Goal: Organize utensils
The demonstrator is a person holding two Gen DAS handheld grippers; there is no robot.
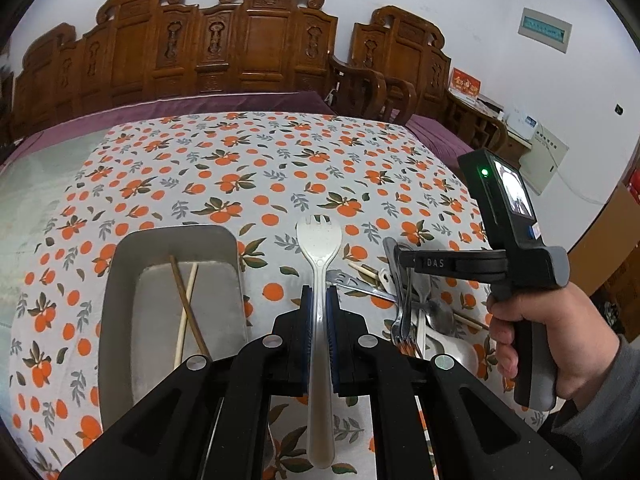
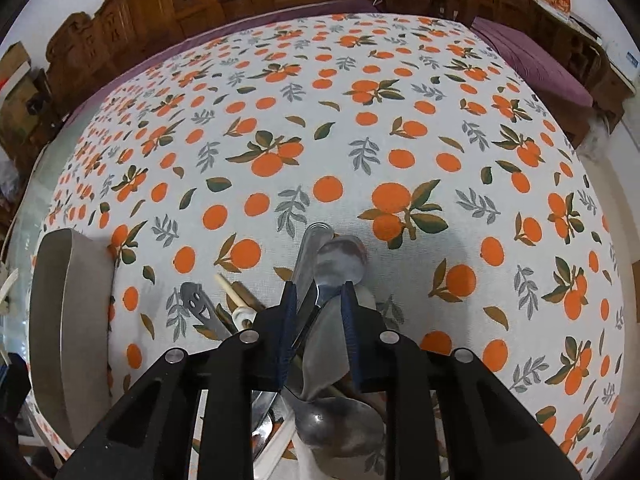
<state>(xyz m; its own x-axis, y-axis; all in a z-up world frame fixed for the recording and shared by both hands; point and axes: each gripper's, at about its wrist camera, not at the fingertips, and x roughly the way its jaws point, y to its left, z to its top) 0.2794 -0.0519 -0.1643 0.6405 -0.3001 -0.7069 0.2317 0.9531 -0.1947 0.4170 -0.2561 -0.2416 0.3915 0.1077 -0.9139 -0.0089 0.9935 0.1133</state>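
My left gripper (image 1: 319,292) is shut on the handle of a white plastic spork (image 1: 319,236), held prongs forward above the cloth just right of a metal tray (image 1: 120,280). Two chopsticks (image 1: 186,308) lie crossed in the tray. My right gripper (image 2: 318,292) points down into a pile of utensils. Its blue pads press on the handles of a metal spoon (image 2: 336,424) and a fork (image 2: 316,236). In the left wrist view the right gripper (image 1: 405,292) stands over that pile, with a hand (image 1: 532,332) on its grip.
A slotted metal utensil (image 2: 192,296), loose chopsticks (image 2: 236,292) and a white ceramic spoon (image 1: 452,344) lie in the pile. The orange-print tablecloth (image 2: 360,140) stretches bare beyond. A carved wooden bench (image 1: 260,40) with a purple cushion stands behind the table.
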